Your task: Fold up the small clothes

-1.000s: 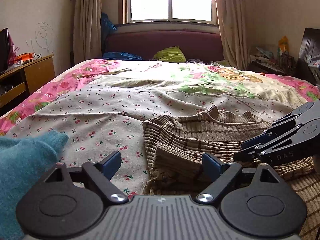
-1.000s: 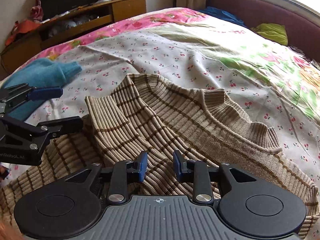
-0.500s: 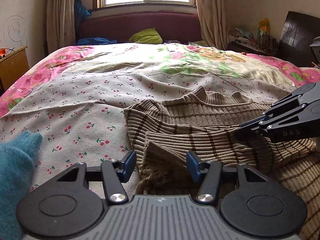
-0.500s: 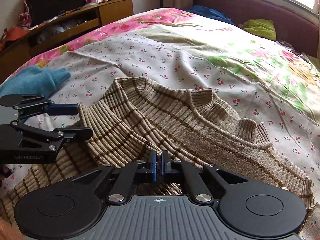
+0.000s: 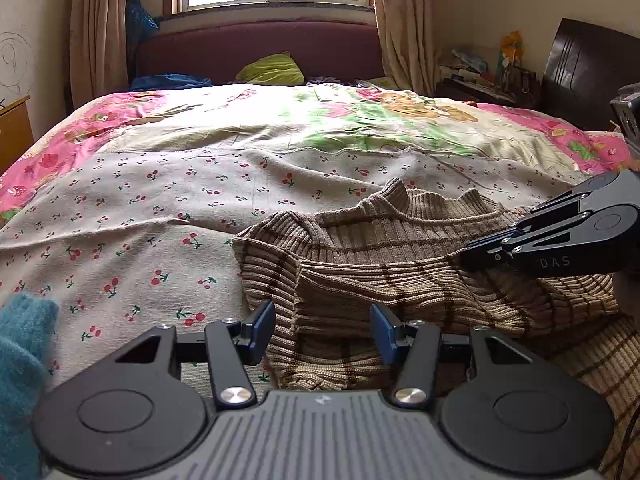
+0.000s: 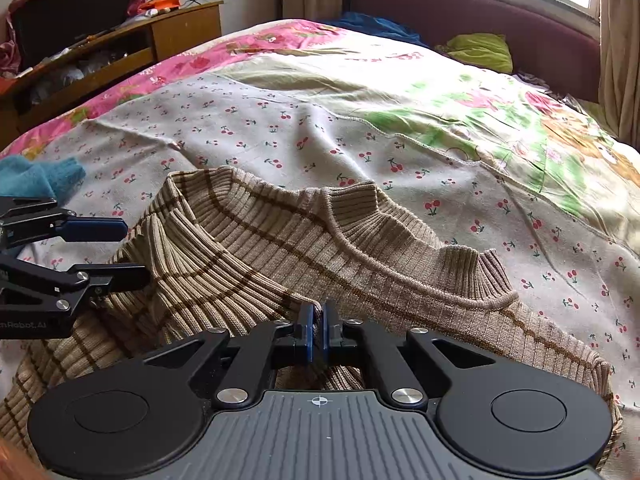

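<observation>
**Right wrist view: a soft sweater is pinched, and one gripper waits**

In the right wrist view the right gripper has its two blue pads pressed close together, with a fold of the brown striped sweater caught between them. The sweater lies on the near part of the bed, on the cloth with little cherries. Its collar points to the far side. The left part of it is bunched up and folded over itself.

The left gripper is wide open. Its pads sit on each side of a lumpy sleeve end at the near edge of the sweater, and they are not squeezing it yet. In the left wrist view the right gripper comes in from the right and bites the knit near the middle.

I think the sweater is light and very floppy. It is ribbed knit, so it will stretch and sag, and it will not hold a shape by itself. It should not slip much, because the ribs are bumpy. It will not break, but a hard pull could drag the whole thing along the bed.

A good place to grab looks like a thick edge, such as the sleeve end or the hem, not the thin middle. Two holds well apart would keep it flat.

A fuzzy blue cloth lies to the near left, apart from the sweater.
</observation>
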`<state>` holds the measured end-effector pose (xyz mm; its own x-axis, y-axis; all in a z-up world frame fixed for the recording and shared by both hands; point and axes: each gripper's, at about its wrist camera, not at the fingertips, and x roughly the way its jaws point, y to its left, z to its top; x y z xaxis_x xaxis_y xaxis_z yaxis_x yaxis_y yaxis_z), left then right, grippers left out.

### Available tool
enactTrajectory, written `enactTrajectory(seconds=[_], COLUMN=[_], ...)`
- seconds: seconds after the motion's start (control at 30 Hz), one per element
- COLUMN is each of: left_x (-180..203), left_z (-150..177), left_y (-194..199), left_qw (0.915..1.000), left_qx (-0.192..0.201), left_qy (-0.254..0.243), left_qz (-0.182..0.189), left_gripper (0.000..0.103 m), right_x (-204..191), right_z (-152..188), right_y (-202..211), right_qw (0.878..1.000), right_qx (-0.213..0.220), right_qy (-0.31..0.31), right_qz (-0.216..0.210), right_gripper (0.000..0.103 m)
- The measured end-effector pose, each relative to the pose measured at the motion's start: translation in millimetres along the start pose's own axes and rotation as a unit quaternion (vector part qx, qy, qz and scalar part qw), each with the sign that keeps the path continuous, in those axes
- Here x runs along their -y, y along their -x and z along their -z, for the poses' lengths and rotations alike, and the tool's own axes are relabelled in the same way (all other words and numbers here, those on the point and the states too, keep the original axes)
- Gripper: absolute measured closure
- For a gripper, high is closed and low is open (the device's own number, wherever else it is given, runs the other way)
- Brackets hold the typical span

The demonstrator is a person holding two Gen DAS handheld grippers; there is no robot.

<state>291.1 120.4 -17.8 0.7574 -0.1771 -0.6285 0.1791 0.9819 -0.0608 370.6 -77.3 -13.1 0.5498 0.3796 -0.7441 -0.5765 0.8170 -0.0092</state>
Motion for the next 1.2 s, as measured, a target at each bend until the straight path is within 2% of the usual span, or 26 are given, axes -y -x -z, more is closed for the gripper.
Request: enactTrajectory(seconds=[0.2, 0.27, 0.33, 0.4, 0.43, 0.5, 0.57, 0.73, 0.87, 0.9, 1.0, 1.1, 1.2], left_x=[-3, -1, 2, 5, 5, -1, -9, -12, -13, -15, -22, -22, -19], left_z=[-6, -7, -6, -4, -3, -1, 1, 2, 4, 5, 6, 8, 11], left_y=[-18, -18, -18, -17, -16, -11, -3, 9, 11, 11, 12, 14, 19], left_qw=[0.9998, 0.9997, 0.9994, 0.9992, 0.9991, 0.9994, 0.9993, 0.9982, 0.9984, 0.9986, 0.9987, 0.9983, 0.9977], left_qx=[-0.019, -0.021, -0.026, -0.027, -0.029, -0.029, -0.021, -0.021, -0.029, -0.031, -0.034, -0.041, -0.048], left_qy=[0.003, -0.003, -0.014, -0.030, -0.033, -0.020, -0.003, 0.004, -0.012, -0.014, -0.006, -0.016, -0.030], left_qz=[0.007, 0.014, 0.018, 0.006, 0.000, 0.008, 0.032, 0.056, 0.047, 0.041, 0.038, 0.038, 0.038], left_gripper=[0.042, 0.046, 0.054, 0.064, 0.075, 0.085, 0.086, 0.086, 0.086, 0.086, 0.086, 0.086, 0.086], right_x=[1, 2, 3, 3, 3, 3, 4, 3, -3, -5, -7, -15, -33], right_z=[0, 1, 1, 2, 2, 3, 3, 3, 5, 5, 3, 4, 11], right_y=[0, 0, 0, 1, 2, 3, 5, 3, -3, -1, 11, 35, 49], right_qw=[1.000, 1.000, 1.000, 1.000, 1.000, 1.000, 1.000, 1.000, 1.000, 1.000, 0.999, 0.997, 0.994], right_qx=[0.003, 0.003, 0.004, 0.006, 0.007, 0.009, 0.012, 0.012, 0.005, 0.008, 0.033, 0.073, 0.085], right_qy=[-0.006, -0.008, -0.010, -0.011, -0.011, -0.012, -0.015, -0.017, 0.001, 0.005, 0.016, 0.029, 0.062], right_qz=[-0.003, -0.004, -0.005, -0.005, -0.005, -0.004, -0.007, -0.002, 0.018, 0.022, 0.032, 0.022, -0.022], right_gripper=[0.100, 0.100, 0.100, 0.100, 0.100, 0.100, 0.100, 0.100, 0.098, 0.095, 0.093, 0.091, 0.091])
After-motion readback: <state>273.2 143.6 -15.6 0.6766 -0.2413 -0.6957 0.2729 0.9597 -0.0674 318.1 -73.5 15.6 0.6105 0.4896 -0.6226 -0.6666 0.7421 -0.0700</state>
